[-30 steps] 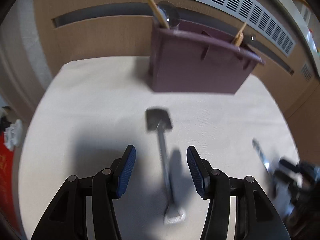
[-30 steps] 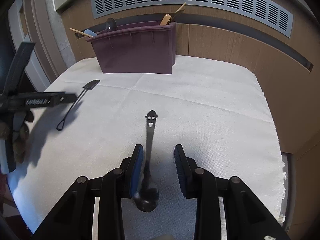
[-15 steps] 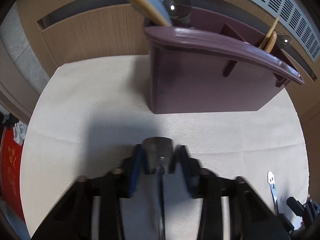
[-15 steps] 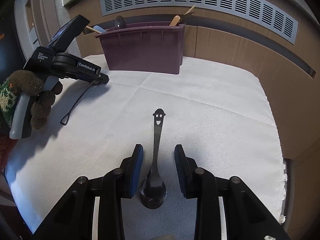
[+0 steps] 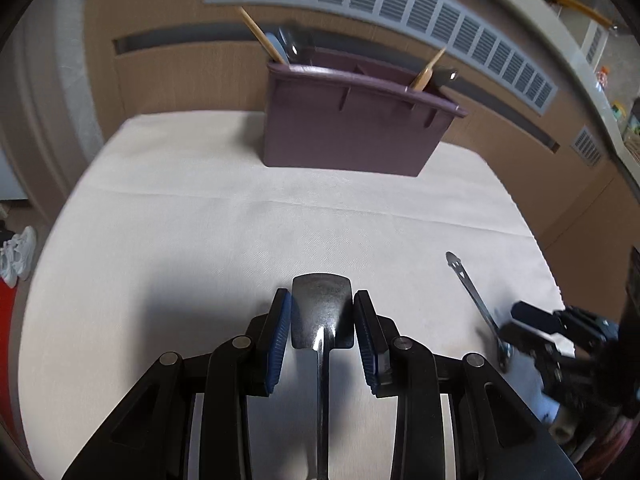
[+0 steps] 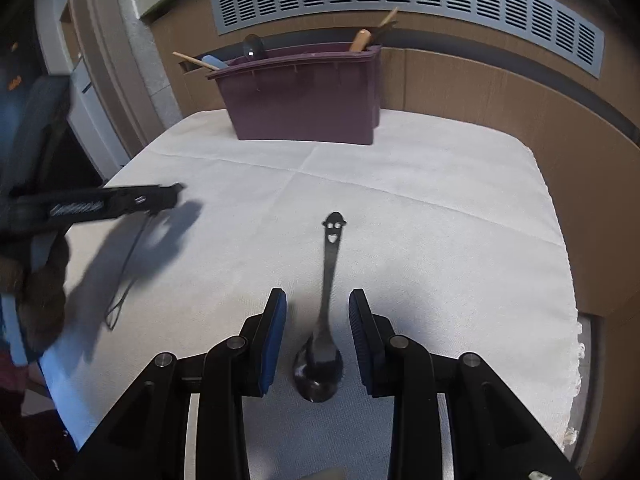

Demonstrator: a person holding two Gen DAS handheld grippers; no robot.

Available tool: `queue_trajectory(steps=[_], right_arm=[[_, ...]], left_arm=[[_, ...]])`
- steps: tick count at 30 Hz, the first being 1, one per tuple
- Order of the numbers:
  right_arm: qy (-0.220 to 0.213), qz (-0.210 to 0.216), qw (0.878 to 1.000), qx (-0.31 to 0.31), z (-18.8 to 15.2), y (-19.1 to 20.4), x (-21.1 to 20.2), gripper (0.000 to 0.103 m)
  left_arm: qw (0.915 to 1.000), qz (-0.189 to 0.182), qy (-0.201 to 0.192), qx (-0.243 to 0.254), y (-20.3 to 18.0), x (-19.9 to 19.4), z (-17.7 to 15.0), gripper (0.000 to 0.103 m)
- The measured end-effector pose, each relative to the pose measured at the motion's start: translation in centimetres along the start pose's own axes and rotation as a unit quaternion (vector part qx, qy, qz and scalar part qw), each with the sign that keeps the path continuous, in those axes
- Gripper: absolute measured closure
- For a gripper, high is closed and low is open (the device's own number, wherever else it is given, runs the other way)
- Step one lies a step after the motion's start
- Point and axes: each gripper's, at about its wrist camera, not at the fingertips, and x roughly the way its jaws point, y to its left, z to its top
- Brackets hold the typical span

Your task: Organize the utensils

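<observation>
Wood-panelled walls with a long grey vent (image 6: pixel 408 8) stand behind a worktop (image 5: pixel 200 240) covered in a pale cloth. At its far side stands a purple utensil caddy (image 5: pixel 352 132), already holding wooden and metal pieces at both ends.

The left gripper (image 5: pixel 322 334) is closed on the flat head of a small metal shovel-shaped spoon (image 5: pixel 322 312), its handle running back under the camera; the jaws have just been closing. Whether the spoon is lifted clear of the cloth cannot be told for certain from the blurred right-wrist view.

The right gripper (image 6: pixel 318 340) is part open, its pads apart from the smiley-handled spoon (image 6: pixel 324 320) that lies between them on the cloth, bowl nearest the camera.

For the step in hand, the grip should be kept firm on the head and the spoon carried to the caddy, then tipped handle-down into a free compartment. The hanging handle should be kept clear of the rim.
</observation>
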Motion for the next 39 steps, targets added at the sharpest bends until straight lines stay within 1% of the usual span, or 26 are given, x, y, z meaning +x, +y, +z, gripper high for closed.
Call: queue_trajectory(steps=[2, 5, 6, 8, 12, 14, 17, 19, 20, 21, 22, 23, 25, 28, 33, 39], right_arm=[[0.018, -0.012, 1.0, 0.0, 0.2, 0.3, 0.9, 0.074], [0.035, -0.031, 0.999, 0.0, 0.7, 1.0, 2.3, 0.074], [0.035, -0.037, 0.999, -0.002, 0.8, 1.3, 2.5, 0.075], [0.032, -0.054, 0.998, -0.011, 1.8, 1.8, 3.2, 0.076], [0.047, -0.054, 0.997, -0.011, 3.4, 2.2, 4.9, 0.076], [0.048, -0.055, 0.997, -0.01, 3.8, 2.3, 5.3, 0.075], [0.044, -0.062, 0.997, -0.033, 3.4, 2.9, 5.4, 0.073], [0.039, -0.055, 0.997, -0.035, 3.0, 2.8, 5.1, 0.074], [0.039, -0.048, 0.998, -0.032, 2.8, 2.5, 4.8, 0.075], [0.041, -0.045, 0.998, -0.031, 2.6, 2.4, 4.7, 0.082], [0.042, -0.046, 0.997, -0.034, 2.4, 2.3, 4.4, 0.096], [0.044, -0.045, 0.997, -0.037, 2.3, 2.2, 4.2, 0.095], [0.036, -0.036, 0.998, -0.032, 1.8, 2.1, 3.2, 0.095], [0.015, -0.034, 0.999, -0.03, 1.5, 1.9, 1.6, 0.095], [-0.027, -0.025, 0.999, -0.027, 2.0, 2.1, -1.0, 0.095], [-0.052, -0.01, 0.998, -0.022, 2.6, 2.6, -2.0, 0.095]], left_arm=[[0.9998, 0.011, -0.015, -0.002, 0.0, -0.6, -0.9, 0.07], [0.9999, 0.007, -0.008, -0.005, 0.1, -0.4, -1.5, 0.07], [0.9999, 0.007, -0.006, -0.007, 0.6, 0.1, -1.3, 0.07], [0.9999, 0.008, -0.001, -0.008, 1.3, -0.5, -2.1, 0.07], [0.9998, 0.009, -0.004, -0.016, 1.7, -0.8, -2.1, 0.07], [0.9998, 0.008, -0.007, -0.02, 1.9, -1.0, -2.1, 0.07], [0.9997, 0.001, -0.003, -0.024, 2.0, -0.9, -2.1, 0.07], [0.9997, -0.002, -0.002, -0.022, 1.9, -0.9, -2.1, 0.07], [0.9998, -0.003, -0.003, -0.021, 1.8, -0.9, -2.2, 0.07], [0.9998, -0.004, -0.002, -0.02, 1.7, -1.0, -2.2, 0.07], [0.9998, -0.005, -0.002, -0.019, 1.6, -1.0, -2.2, 0.07], [0.9998, -0.005, -0.003, -0.018, 1.5, -1.0, -2.2, 0.07], [0.9999, -0.005, -0.003, -0.015, 1.3, -1.2, -2.2, 0.07], [0.9999, -0.003, -0.005, -0.01, 0.9, -1.4, -2.2, 0.07], [0.9999, -0.007, -0.01, 0.0, 0.2, -1.9, -2.1, 0.07], [0.9997, -0.012, -0.019, 0.009, -0.5, -2.6, -2.0, 0.07]])
